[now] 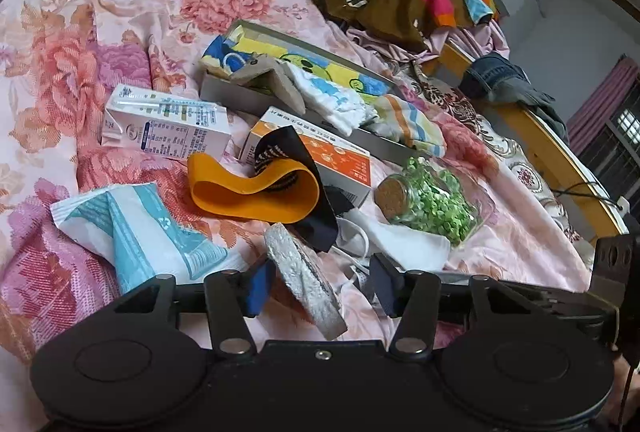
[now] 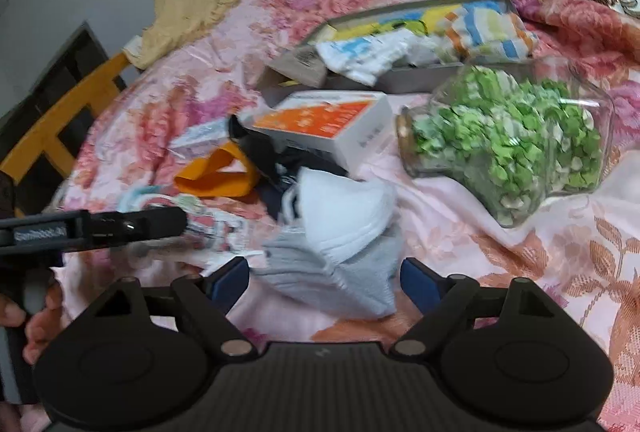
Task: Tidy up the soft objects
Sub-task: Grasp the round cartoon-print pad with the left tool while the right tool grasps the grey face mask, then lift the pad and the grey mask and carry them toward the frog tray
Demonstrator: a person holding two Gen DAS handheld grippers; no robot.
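Pretty cluttered bed here, all on a pink floral bedspread (image 1: 120, 12). The left gripper (image 1: 320, 286) has its jaws about half open with a grey sock (image 1: 304, 280) standing between them; the left pad sits right against the sock, the right pad is clear of it, so no real clamp. The sock's long axis runs from just ahead of the fingers back toward the gripper body, tilted on edge. Right ahead of it: an orange band (image 1: 256, 196) tangled with a dark cloth (image 1: 304, 156), then an orange-and-white box (image 1: 320, 152), with a white carton (image 1: 168, 126) off to the left and a blue-white packet (image 1: 140, 236) near left. To the right is a glass jar (image 1: 428, 200) of green bits lying on its side, cork toward the gripper. Further ahead, a grey tray (image 1: 248, 100) already holds folded cloths. The right gripper (image 2: 324, 282) is spread wide around the same sock (image 2: 332, 272), pads not touching, a white mask (image 2: 344, 212) lying over its far end. Open bedspread to the near right.
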